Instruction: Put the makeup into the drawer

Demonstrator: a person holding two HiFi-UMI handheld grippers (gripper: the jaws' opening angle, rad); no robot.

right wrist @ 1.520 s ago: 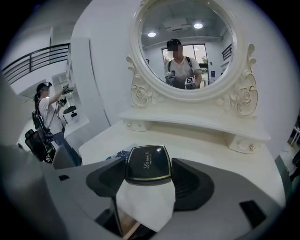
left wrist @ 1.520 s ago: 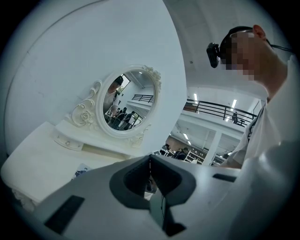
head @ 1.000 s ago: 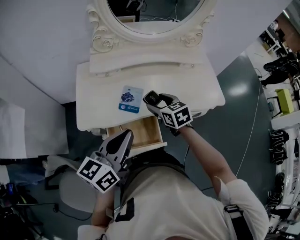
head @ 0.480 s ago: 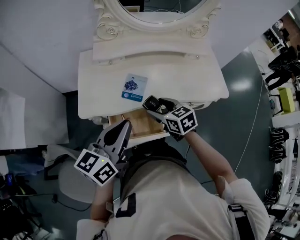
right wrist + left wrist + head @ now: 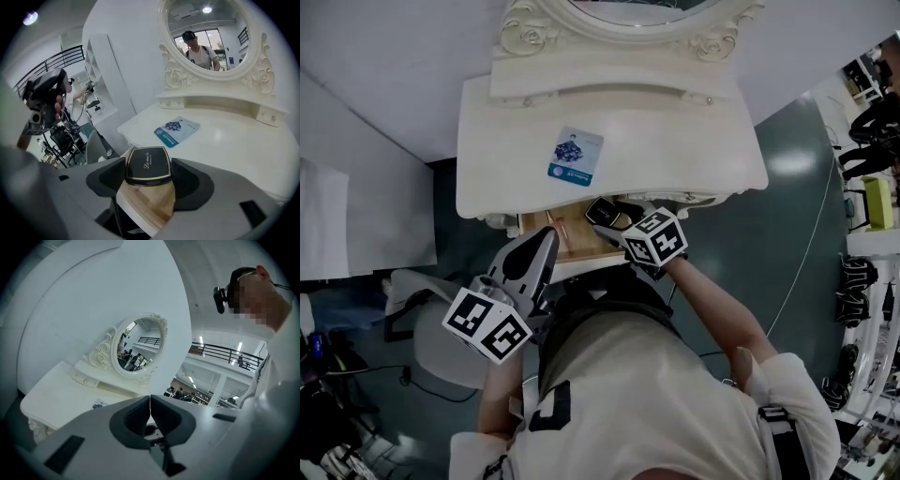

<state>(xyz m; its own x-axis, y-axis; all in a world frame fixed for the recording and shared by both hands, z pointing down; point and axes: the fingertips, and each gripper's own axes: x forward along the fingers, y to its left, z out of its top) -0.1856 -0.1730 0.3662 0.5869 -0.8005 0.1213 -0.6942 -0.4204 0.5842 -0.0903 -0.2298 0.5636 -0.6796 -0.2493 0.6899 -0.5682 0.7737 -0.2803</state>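
My right gripper (image 5: 147,180) is shut on a black makeup compact (image 5: 147,164) with a gold rim, held flat over the open wooden drawer (image 5: 150,204). In the head view the compact (image 5: 606,212) hangs above the drawer (image 5: 567,236), which sticks out of the white dressing table (image 5: 675,150) at its front. My left gripper (image 5: 528,265) is raised near the drawer's front left, jaws closed together with nothing in them; in its own view the left gripper (image 5: 150,409) points at the table and mirror.
A blue and white sachet (image 5: 577,156) lies on the tabletop, also in the right gripper view as a flat sachet (image 5: 176,131). An oval ornate mirror (image 5: 211,35) stands at the table's back. A grey chair (image 5: 441,352) sits left of the person.
The right gripper with the compact has come back from above the tabletop's front edge to over the open drawer. The left gripper has barely moved.
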